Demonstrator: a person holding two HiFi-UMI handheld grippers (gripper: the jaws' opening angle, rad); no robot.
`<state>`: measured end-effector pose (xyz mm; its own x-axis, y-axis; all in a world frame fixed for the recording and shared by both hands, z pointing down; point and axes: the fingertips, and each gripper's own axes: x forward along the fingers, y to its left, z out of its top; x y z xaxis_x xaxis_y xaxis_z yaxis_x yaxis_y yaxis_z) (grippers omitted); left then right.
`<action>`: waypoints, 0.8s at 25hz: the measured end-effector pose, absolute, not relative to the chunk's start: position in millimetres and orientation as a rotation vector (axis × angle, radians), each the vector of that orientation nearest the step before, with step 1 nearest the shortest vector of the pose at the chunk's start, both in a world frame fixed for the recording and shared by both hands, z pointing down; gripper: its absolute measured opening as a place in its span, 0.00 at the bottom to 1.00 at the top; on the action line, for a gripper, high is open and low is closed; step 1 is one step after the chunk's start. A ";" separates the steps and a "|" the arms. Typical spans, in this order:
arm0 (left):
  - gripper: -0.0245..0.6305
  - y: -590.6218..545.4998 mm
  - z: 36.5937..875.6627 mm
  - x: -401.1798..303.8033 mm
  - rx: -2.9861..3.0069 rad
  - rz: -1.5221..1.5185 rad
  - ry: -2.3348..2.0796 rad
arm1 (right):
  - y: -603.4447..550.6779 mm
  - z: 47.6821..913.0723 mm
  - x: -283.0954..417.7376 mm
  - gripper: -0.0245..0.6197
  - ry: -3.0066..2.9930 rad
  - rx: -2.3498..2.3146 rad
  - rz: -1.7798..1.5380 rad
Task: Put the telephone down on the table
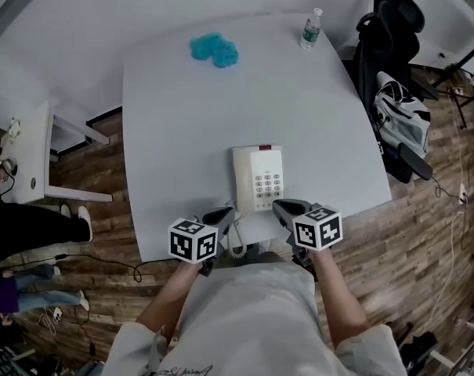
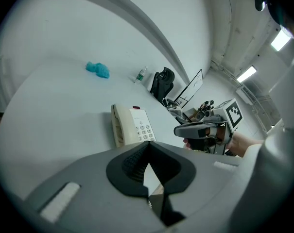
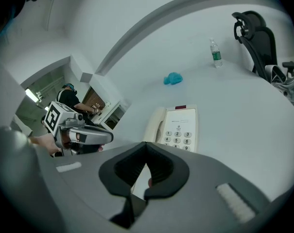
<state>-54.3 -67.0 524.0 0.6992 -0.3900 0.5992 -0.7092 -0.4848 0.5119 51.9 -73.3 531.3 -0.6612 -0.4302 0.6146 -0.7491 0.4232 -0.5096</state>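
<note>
Cream plastic phone looks hard, light and slippy; hold its sides. Left gripper at 7 o'clock, right gripper at 5, both closed, holding nothing.

**Office-like work room**

Reads as an office: white table carrying a desk telephone and a water bottle, black swivel chair alongside, small white side desk nearby. Wood-plank floor below, strip lights overhead.
</note>
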 end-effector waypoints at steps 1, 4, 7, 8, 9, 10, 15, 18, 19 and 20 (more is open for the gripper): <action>0.07 -64.3 524.4 -52.9 2.132 0.535 -0.833 | -69.9 531.6 49.2 0.05 -2.289 1.000 1.109; 0.07 -56.6 525.6 -49.0 2.141 0.559 -0.827 | -59.8 535.8 41.6 0.05 -2.277 0.982 1.105; 0.07 -53.9 525.0 -50.6 2.135 0.547 -0.838 | -53.5 538.4 35.2 0.05 -2.279 0.962 1.108; 0.07 -52.8 525.1 -51.5 2.136 0.548 -0.842 | -51.5 538.7 33.3 0.05 -2.285 0.953 1.104; 0.07 -51.4 525.5 -51.9 2.138 0.555 -0.844 | -49.6 539.1 31.9 0.05 -2.289 0.944 1.097; 0.07 -49.6 525.9 -51.8 2.140 0.565 -0.843 | -47.9 539.6 31.3 0.05 -2.290 0.937 1.091; 0.07 -46.3 524.4 -53.6 2.146 0.576 -0.844 | -46.0 540.5 32.6 0.05 -2.286 0.944 1.091; 0.07 -45.8 524.0 -56.5 2.144 0.575 -0.852 | -43.5 541.4 30.7 0.04 -2.282 0.943 1.084; 0.07 -45.7 523.6 -57.0 2.145 0.575 -0.854 | -42.5 541.8 30.3 0.04 -2.280 0.943 1.081; 0.07 -45.6 523.0 -57.0 2.146 0.576 -0.854 | -41.8 542.1 30.1 0.04 -2.278 0.943 1.078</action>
